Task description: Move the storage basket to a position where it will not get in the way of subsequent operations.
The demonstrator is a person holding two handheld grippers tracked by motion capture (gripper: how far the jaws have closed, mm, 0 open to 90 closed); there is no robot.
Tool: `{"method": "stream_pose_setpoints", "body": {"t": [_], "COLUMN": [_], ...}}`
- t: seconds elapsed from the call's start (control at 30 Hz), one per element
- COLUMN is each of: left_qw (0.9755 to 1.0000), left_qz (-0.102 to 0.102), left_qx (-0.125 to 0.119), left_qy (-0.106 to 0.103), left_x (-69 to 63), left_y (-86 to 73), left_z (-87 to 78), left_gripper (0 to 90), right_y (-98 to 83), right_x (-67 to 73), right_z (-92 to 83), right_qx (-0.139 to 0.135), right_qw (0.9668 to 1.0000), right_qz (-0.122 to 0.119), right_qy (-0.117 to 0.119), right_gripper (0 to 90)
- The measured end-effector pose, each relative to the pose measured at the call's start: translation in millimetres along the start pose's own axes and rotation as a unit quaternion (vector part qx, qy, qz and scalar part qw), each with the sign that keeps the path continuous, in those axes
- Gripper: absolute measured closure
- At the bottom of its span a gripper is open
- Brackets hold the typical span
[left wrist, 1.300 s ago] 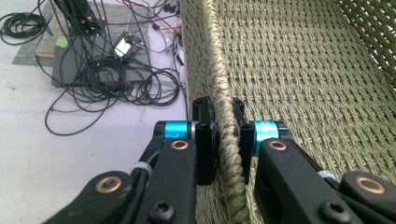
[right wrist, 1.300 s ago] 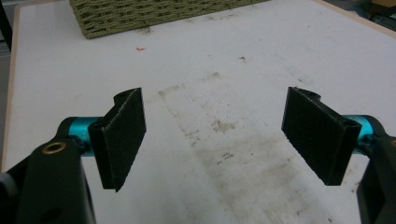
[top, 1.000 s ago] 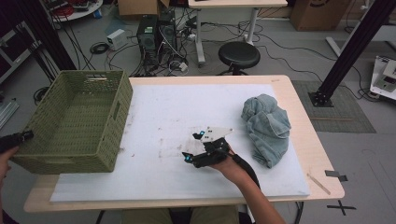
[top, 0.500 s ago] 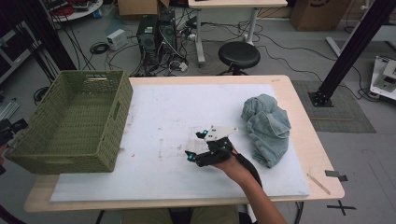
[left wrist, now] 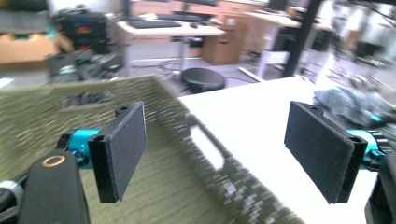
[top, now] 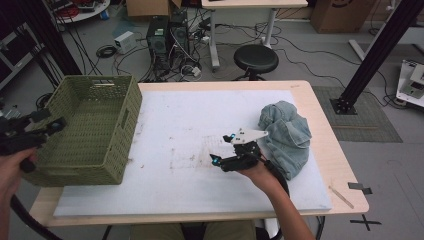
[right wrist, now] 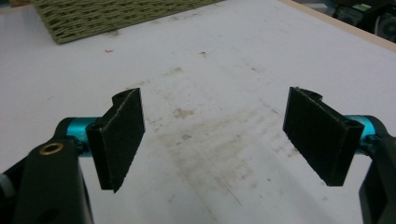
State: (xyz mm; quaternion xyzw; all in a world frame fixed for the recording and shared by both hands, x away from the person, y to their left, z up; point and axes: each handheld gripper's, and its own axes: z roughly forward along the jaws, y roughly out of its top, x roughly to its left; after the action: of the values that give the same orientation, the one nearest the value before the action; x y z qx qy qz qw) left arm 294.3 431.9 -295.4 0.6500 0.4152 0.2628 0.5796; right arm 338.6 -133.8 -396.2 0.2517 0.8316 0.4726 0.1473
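The green basket (top: pixel 87 127) is seen at the left end of the table (top: pixel 320 90), with the left gripper (top: pixel 47 125) at its outer wall; its jaws have just been opening and now stand wide, with nothing between them. The basket is judged light and fairly stiff but open-woven, best taken by the rim or the handle slot. The right gripper (top: pixel 222 148) is held low over the white mat (top: pixel 200 110), jaws wide and empty, just beside the crumpled denim garment (top: pixel 287 132), judged soft and limp, best pinched at a raised fold.
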Motion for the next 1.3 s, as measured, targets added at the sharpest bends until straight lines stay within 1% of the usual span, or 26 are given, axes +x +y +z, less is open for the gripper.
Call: {"method": "stream_pose_setpoints", "body": {"t": [0.03, 0.07, 0.13, 0.2, 0.27, 0.43, 0.5, 0.63, 0.7, 0.77, 0.83, 0.93, 1.03, 1.1, 1.13, 1.17, 1.2, 1.23, 1.3], "left_qw": [0.9999, 0.9993, 0.9988, 0.9980, 0.9974, 0.9955, 0.9937, 0.9905, 0.9889, 0.9867, 0.9848, 0.9829, 0.9804, 0.9798, 0.9798, 0.9797, 0.9797, 0.9798, 0.9807], "left_qz": [0.008, 0.021, 0.026, 0.030, 0.037, 0.033, 0.027, 0.031, 0.033, 0.036, 0.043, 0.063, 0.056, 0.063, 0.063, 0.065, 0.063, 0.062, 0.056], "left_qx": [0.000, 0.001, 0.002, 0.002, -0.001, -0.004, -0.006, -0.004, 0.003, 0.012, 0.022, 0.040, 0.049, 0.051, 0.051, 0.053, 0.055, 0.056, 0.056], "left_qy": [-0.011, -0.030, -0.042, -0.056, -0.063, -0.088, -0.109, -0.134, -0.145, -0.158, -0.167, -0.169, -0.183, -0.183, -0.183, -0.182, -0.182, -0.182, -0.179], "left_x": [-6.8, -20.3, -32.9, -44.4, -55.3, -79.5, -89.7, -113.7, -123.7, -136.5, -147.0, -161.9, -171.8, -177.3, -177.3, -178.9, -180.0, -179.5, -176.9], "left_y": [2.3, 6.5, 9.6, 11.7, 12.5, 10.0, 6.4, -3.3, -8.0, -14.9, -21.7, -32.2, -42.0, -48.2, -48.2, -51.4, -57.2, -59.7, -64.0], "left_z": [6.4, 19.0, 30.7, 41.9, 54.1, 87.4, 101.1, 128.2, 140.6, 156.6, 171.1, 192.4, 210.0, 218.3, 218.3, 221.5, 225.8, 227.0, 226.9], "left_gripper": [21.1, 21.1, 21.1, 21.1, 21.1, 21.0, 21.1, 21.1, 21.1, 21.1, 21.4, 21.4, 21.4, 21.4, 21.4, 21.4, 21.4, 21.4, 21.4], "right_y": [0.0, -1.1, -2.7, -4.4, -6.0, -9.1, -10.4, -14.5, -17.5, -20.9, -24.7, -31.5, -36.3, -37.7, -38.2, -38.8, -39.5, -40.3, -42.5], "right_x": [0.0, -5.0, -9.4, -13.4, -17.7, -27.1, -30.0, -36.0, -38.5, -40.6, -42.2, -42.7, -44.3, -45.9, -46.5, -47.1, -47.9, -48.3, -50.0], "right_z": [0.0, -6.1, -13.2, -21.6, -30.1, -45.0, -49.3, -57.3, -61.3, -65.1, -68.7, -72.9, -76.0, -79.5, -81.2, -83.1, -85.1, -87.1, -90.7], "right_qx": [0.000, 0.008, 0.009, 0.007, 0.003, 0.002, 0.004, 0.016, 0.020, 0.021, 0.023, 0.026, 0.029, 0.029, 0.025, 0.024, 0.020, 0.020, 0.018], "right_qw": [1.0000, 0.9999, 0.9996, 0.9993, 0.9989, 0.9979, 0.9977, 0.9972, 0.9970, 0.9965, 0.9963, 0.9964, 0.9962, 0.9959, 0.9959, 0.9957, 0.9957, 0.9954, 0.9950], "right_qz": [0.000, 0.006, 0.013, 0.015, 0.017, 0.019, 0.019, 0.024, 0.023, 0.026, 0.027, 0.027, 0.028, 0.032, 0.033, 0.036, 0.035, 0.038, 0.042], "right_qy": [0.000, -0.014, -0.025, -0.035, -0.043, -0.062, -0.064, -0.068, -0.072, -0.076, -0.079, -0.076, -0.077, -0.079, -0.081, -0.082, -0.083, -0.085, -0.088], "right_gripper": [21.5, 21.6, 21.6, 21.6, 21.6, 21.6, 21.6, 21.6, 21.6, 21.6, 21.5, 21.5, 21.6, 21.6, 21.6, 21.6, 21.6, 21.5, 21.6]}}
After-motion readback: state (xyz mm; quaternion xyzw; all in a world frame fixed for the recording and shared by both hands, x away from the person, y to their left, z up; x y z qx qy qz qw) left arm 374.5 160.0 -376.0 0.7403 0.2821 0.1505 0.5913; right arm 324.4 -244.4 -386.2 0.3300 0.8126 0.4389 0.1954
